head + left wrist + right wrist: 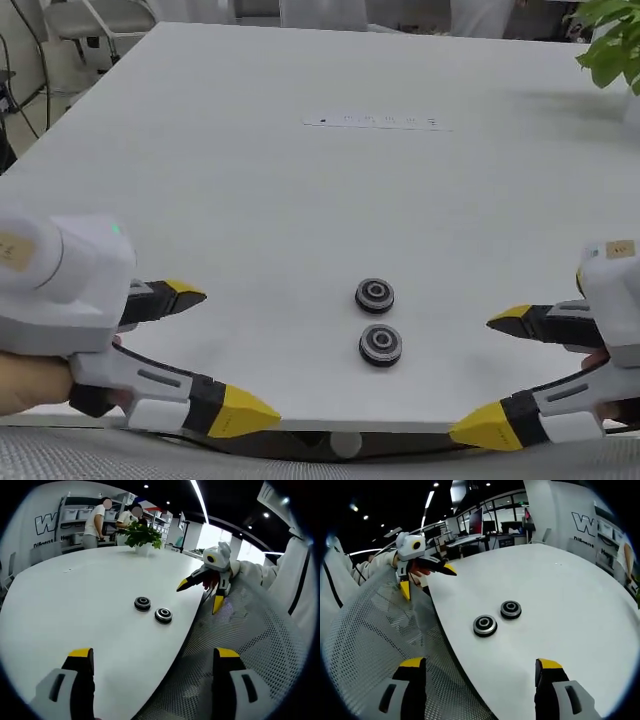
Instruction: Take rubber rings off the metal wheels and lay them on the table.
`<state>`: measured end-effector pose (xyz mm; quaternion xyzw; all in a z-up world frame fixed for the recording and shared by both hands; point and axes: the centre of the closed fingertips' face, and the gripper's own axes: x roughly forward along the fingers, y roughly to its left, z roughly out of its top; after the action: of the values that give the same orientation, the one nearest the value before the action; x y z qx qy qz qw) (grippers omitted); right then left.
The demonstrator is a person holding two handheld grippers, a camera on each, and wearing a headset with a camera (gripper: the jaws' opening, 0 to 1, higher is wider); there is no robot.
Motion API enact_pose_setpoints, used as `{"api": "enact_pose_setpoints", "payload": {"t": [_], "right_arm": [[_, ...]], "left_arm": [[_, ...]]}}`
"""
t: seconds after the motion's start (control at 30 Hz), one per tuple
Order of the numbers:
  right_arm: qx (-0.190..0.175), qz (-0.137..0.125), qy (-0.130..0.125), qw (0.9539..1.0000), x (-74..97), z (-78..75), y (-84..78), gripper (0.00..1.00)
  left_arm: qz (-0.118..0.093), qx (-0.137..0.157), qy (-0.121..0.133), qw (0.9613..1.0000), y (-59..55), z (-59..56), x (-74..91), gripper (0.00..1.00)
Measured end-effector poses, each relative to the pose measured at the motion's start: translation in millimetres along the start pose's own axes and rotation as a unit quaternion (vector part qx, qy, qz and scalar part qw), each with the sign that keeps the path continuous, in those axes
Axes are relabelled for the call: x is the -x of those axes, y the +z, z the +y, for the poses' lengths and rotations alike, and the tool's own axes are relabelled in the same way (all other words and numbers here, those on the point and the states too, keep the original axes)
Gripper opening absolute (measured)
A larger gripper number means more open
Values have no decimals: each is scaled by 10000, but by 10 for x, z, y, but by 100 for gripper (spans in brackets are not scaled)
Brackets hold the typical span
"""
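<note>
- far wheel (374,295) and near wheel (380,344) sit just beside each other near the table's (300,180) front edge, black rubber rings on both afaict
- left tongs (232,353) spread wide, empty, left of the wheels
- right tongs (478,376) same deal on the right, wide and empty

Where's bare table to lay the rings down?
Wide bare table beyond the far wheel up to the printed strip; also either side, toward the left gripper and right gripper. Tight only at the near wheel by the front edge.
</note>
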<state>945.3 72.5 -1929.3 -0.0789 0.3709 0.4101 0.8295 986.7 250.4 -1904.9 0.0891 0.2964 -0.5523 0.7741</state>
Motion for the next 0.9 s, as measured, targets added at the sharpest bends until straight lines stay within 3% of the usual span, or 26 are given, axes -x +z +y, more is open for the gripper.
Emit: {"api": "enact_pose_setpoints", "payload": {"t": [0.43,0.5,0.63,0.8,0.9], "right_arm": [[-42,-46,37,10000,-5,4,30,85],[-24,-48,12,10000,0,-20,46,85],[2,-136,-54,9999,36,-86,81,83],[80,-130,-100,9998,65,-91,91,82],[166,-112,-124,9997,93,-98,119,81]], "left_arm": [[-76,-49,-95,9999,48,-16,8,98],[-106,-234,-96,9996,117,-6,28,98],[56,-548,-71,9985,239,30,89,98],[142,-1030,-146,9945,502,0,92,98],[163,-1391,-250,9898,675,-59,53,98]]}}
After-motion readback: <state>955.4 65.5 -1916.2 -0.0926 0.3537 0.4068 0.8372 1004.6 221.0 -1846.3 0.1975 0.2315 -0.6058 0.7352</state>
